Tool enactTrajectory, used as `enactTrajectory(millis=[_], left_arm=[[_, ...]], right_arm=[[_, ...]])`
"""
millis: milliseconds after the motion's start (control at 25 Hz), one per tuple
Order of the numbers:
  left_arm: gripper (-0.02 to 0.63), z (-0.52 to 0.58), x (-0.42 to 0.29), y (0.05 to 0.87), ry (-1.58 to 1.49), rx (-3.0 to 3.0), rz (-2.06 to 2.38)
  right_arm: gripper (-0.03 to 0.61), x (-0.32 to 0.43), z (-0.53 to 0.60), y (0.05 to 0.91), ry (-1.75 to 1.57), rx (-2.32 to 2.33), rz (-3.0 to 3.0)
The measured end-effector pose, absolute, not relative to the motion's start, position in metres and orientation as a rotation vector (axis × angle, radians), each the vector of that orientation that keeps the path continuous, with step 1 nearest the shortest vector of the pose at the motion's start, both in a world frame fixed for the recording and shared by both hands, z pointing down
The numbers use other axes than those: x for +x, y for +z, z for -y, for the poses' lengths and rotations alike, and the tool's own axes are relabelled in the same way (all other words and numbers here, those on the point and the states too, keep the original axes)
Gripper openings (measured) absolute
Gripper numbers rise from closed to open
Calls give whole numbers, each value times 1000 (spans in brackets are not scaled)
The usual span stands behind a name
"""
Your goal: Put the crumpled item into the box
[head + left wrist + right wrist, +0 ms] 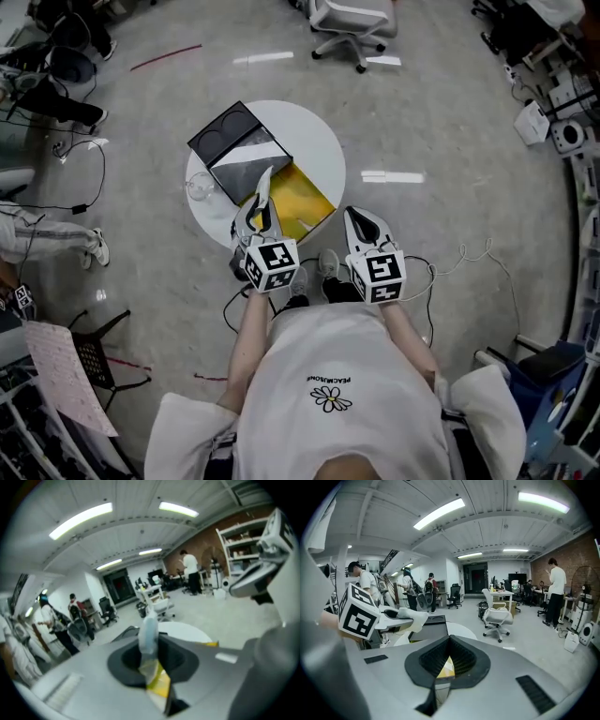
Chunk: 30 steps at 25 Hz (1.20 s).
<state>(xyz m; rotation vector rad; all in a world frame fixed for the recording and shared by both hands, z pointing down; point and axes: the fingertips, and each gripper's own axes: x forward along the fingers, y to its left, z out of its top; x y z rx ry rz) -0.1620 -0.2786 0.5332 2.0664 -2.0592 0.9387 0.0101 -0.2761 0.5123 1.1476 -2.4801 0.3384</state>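
A crumpled white item [266, 178] sticks out of my left gripper [259, 206], which is shut on it above the near side of the open black box [242, 167] on the round white table [319, 150]. In the left gripper view the item [149, 630] stands upright between the jaws of that gripper [151, 654]. A yellow sheet [298, 199] lies by the box's near right side. My right gripper [354, 217] hovers off the table's near right edge, shut and empty; in its own view the left gripper's marker cube [358, 612] and the held item [406, 618] show at the left.
The box lid [223, 131], with two round hollows, lies at the table's far left. A small clear glass object [199, 186] sits at the left rim. An office chair [354, 21] stands beyond the table. Cables [464, 258] trail on the floor. A person's legs [47, 234] are at the left.
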Motion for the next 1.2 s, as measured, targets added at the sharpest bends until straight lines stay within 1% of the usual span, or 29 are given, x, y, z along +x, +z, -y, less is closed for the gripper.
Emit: enactTrajectory(millis=[160,280,600,920,1200], left_arm=[[48,293,-154,555,1330,2174,1966],[48,303,-147,580,1560,2241,1843],[48,311,-127,647,1883,2273,1521],[52,308,-109,683,1924,2284,1321],[60,306,-102,694,1838,2275,1241]], right_arm=[[0,27,273,518,366,1193,2447],[0,38,272,521,385,1228,2418],[1,70,266,530,481,1329,2358],[1,92,257,535,535,1389,2309],[0,99,254,539,540,1402,2282]])
